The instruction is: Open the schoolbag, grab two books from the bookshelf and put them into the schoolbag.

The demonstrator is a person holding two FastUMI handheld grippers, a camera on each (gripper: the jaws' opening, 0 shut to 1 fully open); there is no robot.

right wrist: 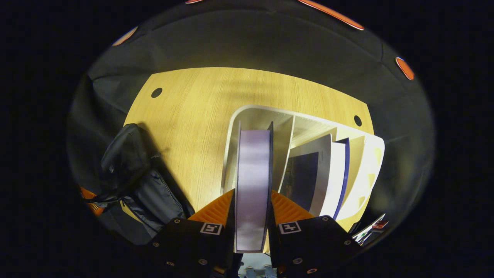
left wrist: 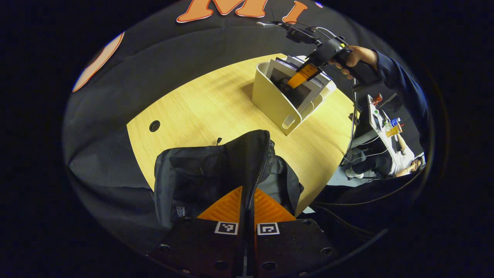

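Lilac-edged book (right wrist: pixel 252 185) between right tongs (right wrist: pixel 251 210)

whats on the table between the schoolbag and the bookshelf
Nothing: only bare wooden table lies between the schoolbag and the bookshelf, as the left gripper view shows.

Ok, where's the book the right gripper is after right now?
In the right gripper view, the book stands upright in the left compartment of the white bookshelf, clamped between the right gripper fingers, with the schoolbag off to its left.
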